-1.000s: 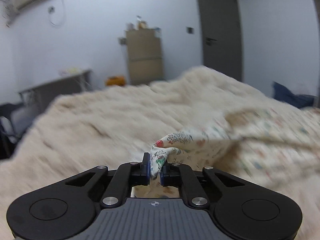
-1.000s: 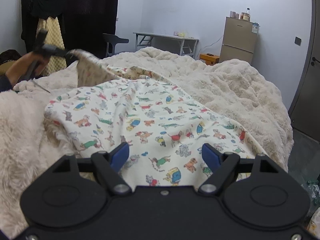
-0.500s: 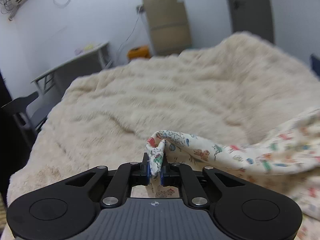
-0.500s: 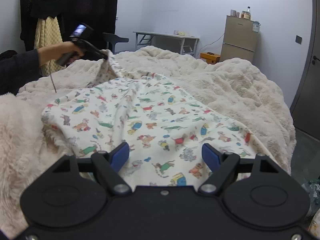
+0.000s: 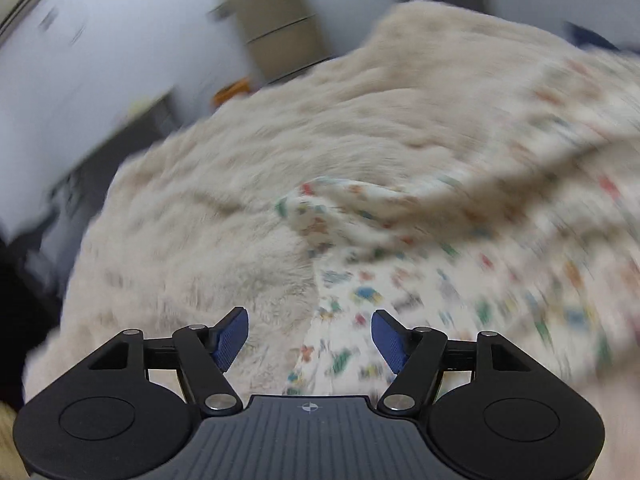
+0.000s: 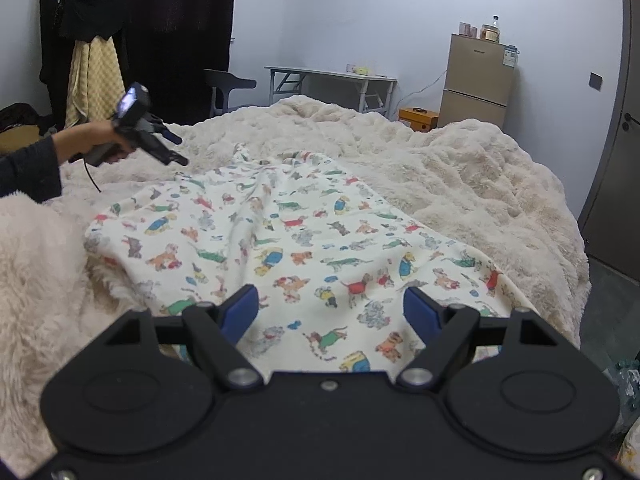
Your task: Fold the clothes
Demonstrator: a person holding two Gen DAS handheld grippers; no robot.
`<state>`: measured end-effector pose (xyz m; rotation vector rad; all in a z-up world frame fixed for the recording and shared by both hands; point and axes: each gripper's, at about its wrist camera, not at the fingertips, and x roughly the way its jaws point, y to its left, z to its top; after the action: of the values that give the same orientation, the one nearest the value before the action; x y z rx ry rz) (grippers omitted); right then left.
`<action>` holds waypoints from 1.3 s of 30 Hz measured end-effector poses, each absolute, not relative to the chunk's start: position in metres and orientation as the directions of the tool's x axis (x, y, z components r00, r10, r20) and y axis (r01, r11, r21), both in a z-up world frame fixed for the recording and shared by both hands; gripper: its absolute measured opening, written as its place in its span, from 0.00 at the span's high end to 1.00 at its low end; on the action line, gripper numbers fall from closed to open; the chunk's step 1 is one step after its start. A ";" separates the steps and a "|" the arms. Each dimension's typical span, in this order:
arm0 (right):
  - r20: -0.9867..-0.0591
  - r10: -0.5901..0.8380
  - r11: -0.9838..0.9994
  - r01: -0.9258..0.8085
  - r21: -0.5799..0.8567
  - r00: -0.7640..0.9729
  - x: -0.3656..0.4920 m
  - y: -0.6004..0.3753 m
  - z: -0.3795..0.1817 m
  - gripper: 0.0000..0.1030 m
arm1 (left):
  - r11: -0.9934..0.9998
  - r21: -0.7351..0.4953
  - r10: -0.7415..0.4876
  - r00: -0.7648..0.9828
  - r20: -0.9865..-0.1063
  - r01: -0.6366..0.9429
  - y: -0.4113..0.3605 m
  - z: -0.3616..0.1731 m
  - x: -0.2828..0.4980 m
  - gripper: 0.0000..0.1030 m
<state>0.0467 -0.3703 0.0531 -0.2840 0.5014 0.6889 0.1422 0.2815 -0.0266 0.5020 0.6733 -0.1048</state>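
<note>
On the fluffy blanket [image 6: 460, 168] lies one printed garment [image 6: 304, 240], two grippers above.

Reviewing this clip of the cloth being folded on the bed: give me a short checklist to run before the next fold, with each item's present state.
1. Left hand-held gripper free of cloth: ok; its jaws are opening, nothing pinched.
2. Right hand-held gripper open and empty: ok.
3. Printed cloth lies on the furry blanket: ok.
4. Cloth smooth: not ok; wrinkles run down its middle and the far corner is bunched.
5. Near edge visible for gripping: cannot tell; the right hand-held gripper's body hides it.
</note>
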 end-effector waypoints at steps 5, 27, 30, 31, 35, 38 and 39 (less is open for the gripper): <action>-0.537 0.529 0.734 -0.672 -0.100 0.657 0.044 -0.365 0.053 0.24 | 0.788 0.455 -0.015 0.752 -0.659 0.414 0.251 -0.054 0.139 0.45; -0.546 0.519 0.748 -0.659 -0.083 0.657 0.049 -0.370 0.044 0.23 | 0.469 0.853 0.169 0.925 -0.341 0.229 0.236 -0.089 0.125 1.00; -0.546 0.518 0.747 -0.660 -0.086 0.658 0.049 -0.370 0.044 0.23 | 0.468 0.875 0.182 0.955 -0.233 0.124 0.262 -0.062 0.118 1.00; -0.546 0.520 0.745 -0.662 -0.087 0.657 0.049 -0.370 0.045 0.23 | 0.467 0.879 0.188 0.961 -0.203 0.095 0.271 -0.054 0.115 1.00; -0.545 0.522 0.742 -0.664 -0.088 0.656 0.048 -0.371 0.046 0.23 | 0.469 0.816 0.182 0.867 -0.463 0.337 0.292 -0.082 0.108 0.96; -0.545 0.520 0.743 -0.664 -0.091 0.657 0.049 -0.371 0.047 0.23 | 0.514 0.705 0.120 0.773 -0.623 0.489 0.298 -0.100 0.098 0.64; -0.544 0.519 0.743 -0.662 -0.093 0.659 0.049 -0.371 0.048 0.23 | 0.541 0.660 0.089 0.745 -0.661 0.521 0.301 -0.103 0.095 0.56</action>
<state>0.0494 -0.3712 0.0485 -0.2957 0.5183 0.6799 0.0949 0.3010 -0.1030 0.9833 0.7075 -0.2837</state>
